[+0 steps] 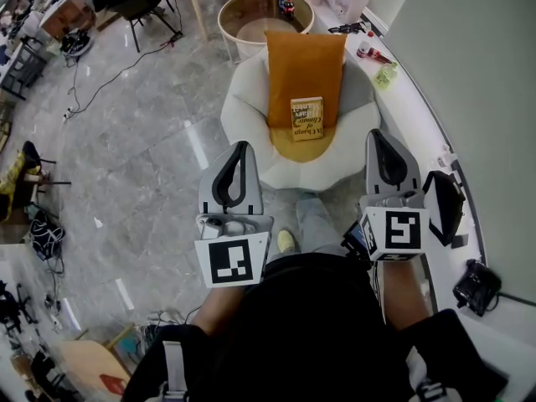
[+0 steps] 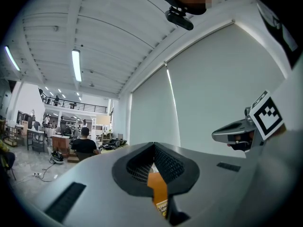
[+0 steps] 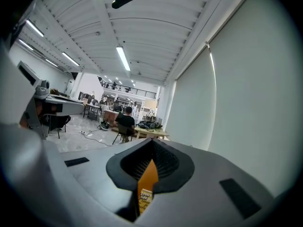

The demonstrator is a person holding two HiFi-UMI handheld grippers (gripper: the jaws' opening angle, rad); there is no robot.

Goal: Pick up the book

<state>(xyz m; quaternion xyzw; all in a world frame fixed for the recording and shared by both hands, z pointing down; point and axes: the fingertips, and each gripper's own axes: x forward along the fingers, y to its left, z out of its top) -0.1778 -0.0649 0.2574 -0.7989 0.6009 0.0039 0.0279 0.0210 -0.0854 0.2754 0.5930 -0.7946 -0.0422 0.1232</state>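
The book (image 1: pixel 306 118), yellow with dark print, stands against an orange cushion (image 1: pixel 304 61) on a round white chair (image 1: pixel 243 99). My left gripper (image 1: pixel 242 146) hovers short of the chair's near left edge, well apart from the book, jaws shut and holding nothing. My right gripper (image 1: pixel 376 134) is level with it by the chair's near right edge, also shut and empty. In the left gripper view, the book (image 2: pixel 162 207) and cushion (image 2: pixel 157 186) show through a slit below the gripper's (image 2: pixel 154 145) closed tips. The right gripper view shows the book (image 3: pixel 145 198) the same way under that gripper (image 3: pixel 152 142).
A round glass side table (image 1: pixel 237 5) with bottles stands behind the chair. A curved white counter (image 1: pixel 419 99) with small items and black devices (image 1: pixel 476 285) runs along the right. Cables (image 1: pixel 109 74) cross the marble floor at left. My shoe (image 1: pixel 286 241) is just before the chair.
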